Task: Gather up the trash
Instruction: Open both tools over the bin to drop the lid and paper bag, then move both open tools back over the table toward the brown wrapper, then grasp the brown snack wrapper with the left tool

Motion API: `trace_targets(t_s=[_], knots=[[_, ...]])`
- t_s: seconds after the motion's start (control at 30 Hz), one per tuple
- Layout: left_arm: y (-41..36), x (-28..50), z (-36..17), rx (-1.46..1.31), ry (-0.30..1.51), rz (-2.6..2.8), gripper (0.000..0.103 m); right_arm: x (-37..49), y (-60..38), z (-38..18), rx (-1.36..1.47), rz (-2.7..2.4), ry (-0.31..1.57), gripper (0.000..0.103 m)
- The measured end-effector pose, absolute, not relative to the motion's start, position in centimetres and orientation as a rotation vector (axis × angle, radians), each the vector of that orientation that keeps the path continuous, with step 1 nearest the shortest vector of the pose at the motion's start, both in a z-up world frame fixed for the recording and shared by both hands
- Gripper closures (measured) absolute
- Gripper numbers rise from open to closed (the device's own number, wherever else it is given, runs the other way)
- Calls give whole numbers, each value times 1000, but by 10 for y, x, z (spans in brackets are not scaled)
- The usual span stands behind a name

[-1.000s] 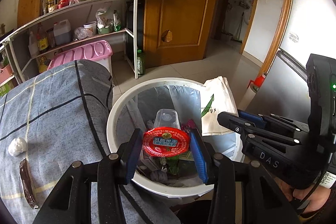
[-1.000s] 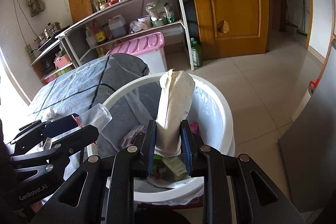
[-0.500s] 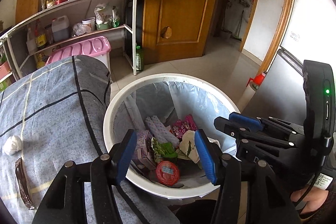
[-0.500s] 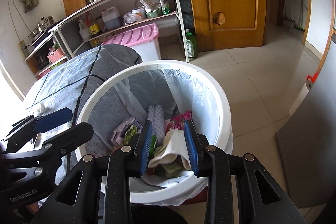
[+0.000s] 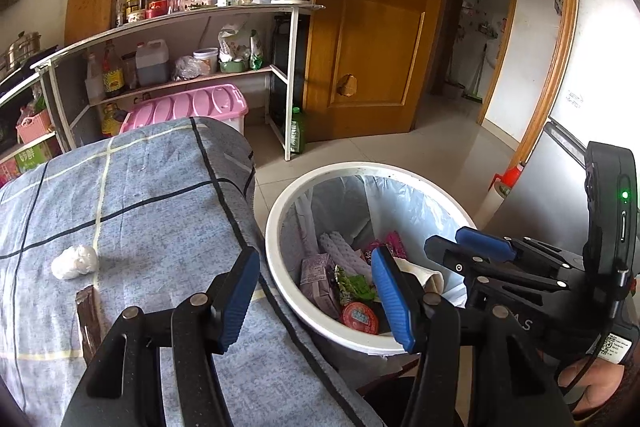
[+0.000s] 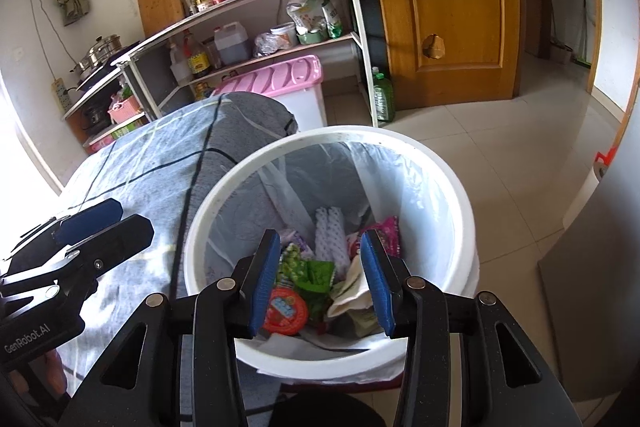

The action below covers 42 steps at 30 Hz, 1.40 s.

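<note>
Left of the left tool (image 5: pixel 316 297), on the blue-grey checked fabric cover of the desk (image 5: pixel 152 203), lie two remaining pieces of trash: a crumpled white paper ball (image 5: pixel 75 262) and, nearer the tool, a flat dark brown wrapper strip (image 5: pixel 89 319). Both appear light and soft. The ball should compress under the pads; take it across its widest part. The strip lies flat against the cloth and may slip; take it at one raised end or edge.

The left tool stands open with nothing between its ribbed blue pads, above the desk edge and the bin rim.

Right of it, the round white plastic bin (image 6: pixel 452 183), lined with a thin translucent bag, holds a red foil lid (image 6: pixel 286 311), a green crinkled wrapper (image 6: pixel 314 273), a cream paper bag (image 6: pixel 352 293), a white foam net sleeve (image 6: pixel 331 235) and a pink packet (image 6: pixel 384 231).

The right tool (image 6: pixel 322 283) hovers over the bin; its jaws are opening and grip nothing.
</note>
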<state>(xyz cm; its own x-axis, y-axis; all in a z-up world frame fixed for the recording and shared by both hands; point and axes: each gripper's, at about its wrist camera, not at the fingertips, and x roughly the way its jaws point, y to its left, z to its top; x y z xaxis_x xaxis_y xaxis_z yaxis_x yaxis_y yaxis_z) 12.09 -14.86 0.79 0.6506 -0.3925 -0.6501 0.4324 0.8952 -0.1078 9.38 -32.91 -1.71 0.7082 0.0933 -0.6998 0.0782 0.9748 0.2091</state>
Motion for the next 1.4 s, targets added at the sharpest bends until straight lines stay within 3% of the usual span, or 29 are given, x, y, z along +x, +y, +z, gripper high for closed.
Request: trace_targets(t_s=[0.47,1.03,1.23,1.4], knots=[[-75,108,13,16,687,-304,45,95,-276,-3,212,107,743,54],[38,126,-25,-94,781,-41,45,117,-198,-9,159,256,760,49],[53,127,-32,-113,795,-61,45,127,-175,-13,153,292,766,49],[44,135,-39,-99,815,-105,39,137,-159,-14,133,311,765,49]])
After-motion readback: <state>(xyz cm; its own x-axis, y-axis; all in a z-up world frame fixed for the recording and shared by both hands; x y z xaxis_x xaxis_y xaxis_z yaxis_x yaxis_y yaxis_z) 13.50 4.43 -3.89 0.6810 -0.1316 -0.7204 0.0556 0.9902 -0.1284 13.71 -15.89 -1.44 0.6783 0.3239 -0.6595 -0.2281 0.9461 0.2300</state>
